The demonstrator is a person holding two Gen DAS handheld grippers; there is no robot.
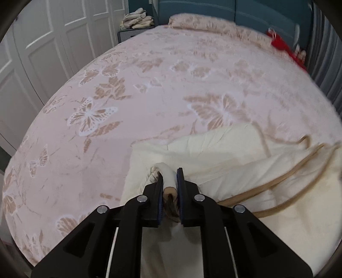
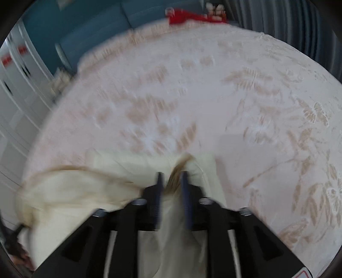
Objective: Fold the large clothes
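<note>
The left gripper (image 1: pixel 170 184) is closed on a bunched fold of the cream garment (image 1: pixel 224 154), its tan-trimmed edge pinched between the blue pads. The right gripper (image 2: pixel 172 181) likewise clamps a gathered piece of the same cream garment (image 2: pixel 89 188), though that view is blurred. The garment lies at the near edge of the bed (image 1: pixel 149 85), whose pink cover carries a butterfly pattern. A red item (image 1: pixel 284 46) sits at the bed's far right corner, beside the teal headboard (image 1: pixel 235 10).
</note>
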